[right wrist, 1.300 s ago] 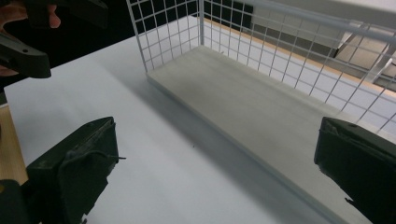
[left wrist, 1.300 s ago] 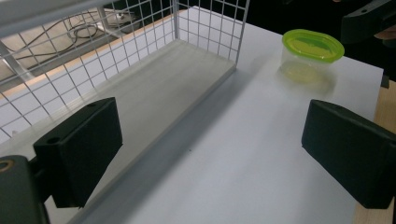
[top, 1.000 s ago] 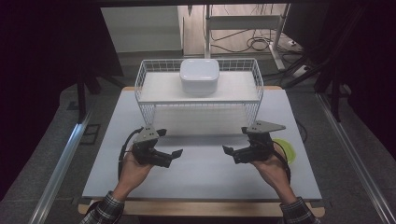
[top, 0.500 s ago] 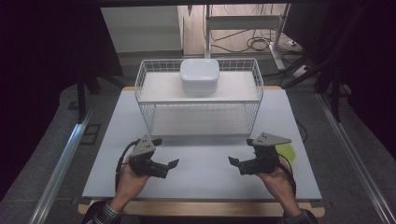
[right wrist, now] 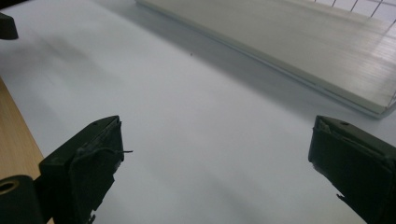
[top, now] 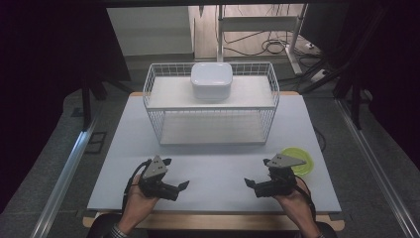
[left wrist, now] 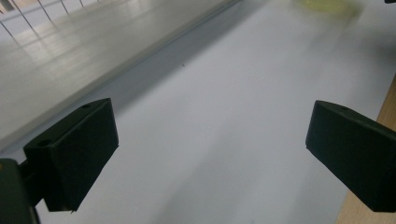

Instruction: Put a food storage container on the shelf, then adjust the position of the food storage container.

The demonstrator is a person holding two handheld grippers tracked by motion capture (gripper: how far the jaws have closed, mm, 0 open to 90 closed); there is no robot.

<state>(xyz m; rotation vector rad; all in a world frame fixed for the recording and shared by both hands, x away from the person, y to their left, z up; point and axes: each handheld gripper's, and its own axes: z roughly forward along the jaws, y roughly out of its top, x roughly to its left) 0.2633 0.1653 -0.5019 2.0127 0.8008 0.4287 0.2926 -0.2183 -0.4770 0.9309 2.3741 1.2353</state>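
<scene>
Yellow-green bowl [top: 298, 159] half hidden behind right tongs [top: 251, 185], blurry elsewhere; both tongs, left tongs [top: 179, 186] included, spread wide, empty.

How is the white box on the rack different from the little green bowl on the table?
The white box is squarish with rounded corners; the green bowl is round. The box sits up high on the top shelf of the wire rack; the bowl sits low on the table, by the right claw. The box looks bigger than the bowl. No claw is holding either of them.
</scene>
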